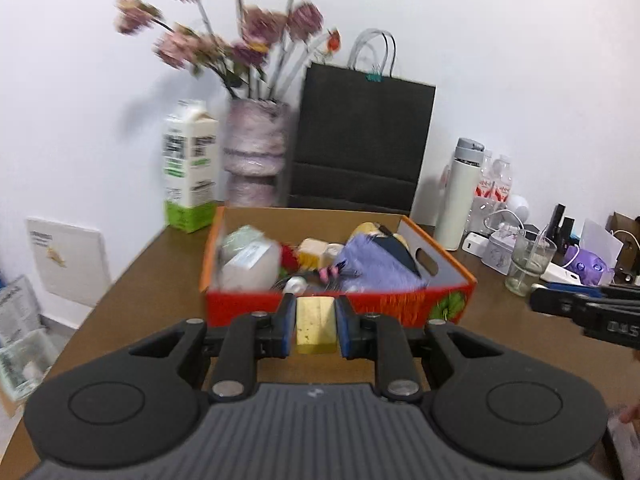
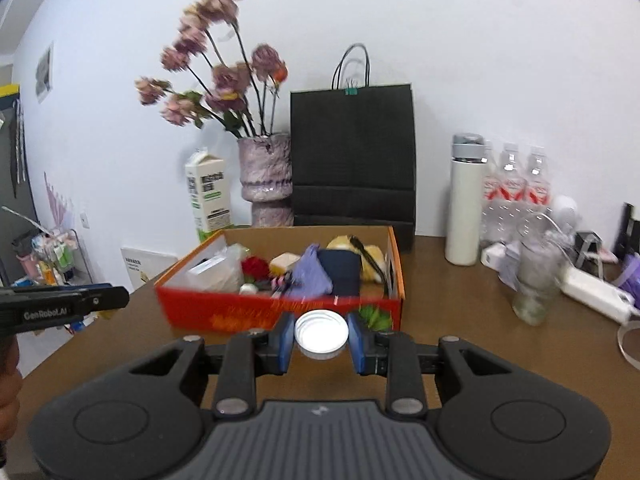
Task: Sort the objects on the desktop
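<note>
My left gripper [image 1: 315, 326] is shut on a yellow rectangular block [image 1: 315, 324], held above the brown table just in front of the orange cardboard box [image 1: 400, 308]. My right gripper [image 2: 321, 336] is shut on a small white round lid-topped container [image 2: 321, 333], also just short of the orange box [image 2: 224, 312]. The box holds several items, among them a purple cloth [image 1: 376, 266], a clear plastic container [image 1: 250, 266] and a red plush piece [image 2: 256, 267]. The right gripper's tip [image 1: 580, 308] shows at the right edge of the left wrist view; the left gripper's tip [image 2: 76, 304] shows at the left edge of the right wrist view.
Behind the box stand a milk carton [image 1: 190, 168], a vase of pink flowers [image 1: 256, 152] and a black paper bag [image 1: 360, 140]. To the right are a white thermos [image 2: 464, 200], water bottles [image 2: 516, 188], a glass cup [image 1: 528, 262], chargers and cables. The table's left edge drops off.
</note>
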Motion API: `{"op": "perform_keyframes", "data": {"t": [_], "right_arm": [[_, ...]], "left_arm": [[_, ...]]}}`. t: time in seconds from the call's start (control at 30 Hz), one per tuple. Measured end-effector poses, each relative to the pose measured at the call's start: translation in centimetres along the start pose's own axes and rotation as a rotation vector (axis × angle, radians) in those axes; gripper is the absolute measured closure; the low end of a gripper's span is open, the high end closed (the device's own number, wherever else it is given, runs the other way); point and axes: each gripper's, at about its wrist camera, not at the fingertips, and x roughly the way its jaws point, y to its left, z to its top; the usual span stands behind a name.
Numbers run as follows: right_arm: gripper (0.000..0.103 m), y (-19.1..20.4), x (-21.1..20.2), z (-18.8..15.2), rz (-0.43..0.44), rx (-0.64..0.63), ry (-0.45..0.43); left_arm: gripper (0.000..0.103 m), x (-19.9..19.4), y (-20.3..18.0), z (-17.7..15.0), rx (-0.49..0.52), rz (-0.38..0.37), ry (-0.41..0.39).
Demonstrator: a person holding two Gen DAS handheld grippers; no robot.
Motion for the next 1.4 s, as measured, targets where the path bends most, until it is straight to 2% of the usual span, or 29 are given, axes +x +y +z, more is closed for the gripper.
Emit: {"op": "perform_keyframes", "data": {"t": [0.17,0.3,0.37,0.57,0.67,0.77,0.83,0.9,1.07,1.13,1.2,1.4], "right_arm": [[0.076,-2.2,9.0,4.2,-0.003,0.007,0.112],[0.076,-4.4,16.2,5.6,-0.012,0.106,0.247],[0.076,-5.0,18.7,5.6,-0.015,0.127,0.303],[0.075,-4.7,23.4,5.9,-0.138,0.066,0.389],[0.072,-4.4,23.7,6.2,-0.152,0.044,0.401],[0.056,-4.3,22.9,7.1,-0.146,0.047,0.393],[0.055,-4.0,21.9,7.7,-0.14,0.05,0.374],[0.052,-3.3,20.7,8.3,-0.129,0.049,0.352],[0.044,-1.3,17.7,8.7,-0.091,0.045,0.279],[0.044,-0.5,16.4,8.1,-0.083,0.04,0.264],[0.043,0.1,15.1,7.0,-0.07,0.048,0.249],[0.039,1.4,10.5,2.5,-0.067,0.067,0.196]], "left_arm": [[0.081,9.2,0.7,3.6,-0.014,0.019,0.131],[0.081,15.7,1.2,4.3,0.007,0.122,0.217],[0.081,18.1,1.5,4.5,0.02,0.114,0.267],[0.078,22.1,1.8,4.8,0.023,0.118,0.364],[0.07,21.9,2.0,5.4,0.023,0.106,0.369],[0.051,21.1,2.4,6.6,-0.017,0.104,0.372],[0.04,20.1,2.2,7.5,-0.013,0.107,0.356],[0.024,18.9,2.2,8.1,-0.021,0.099,0.333],[0.012,15.5,2.2,8.8,-0.035,0.127,0.275],[0.01,14.3,2.1,8.5,-0.021,0.14,0.261],[0.004,13.0,2.0,7.7,-0.007,0.153,0.24],[0.0,8.9,1.8,3.1,0.013,0.15,0.187]]}}
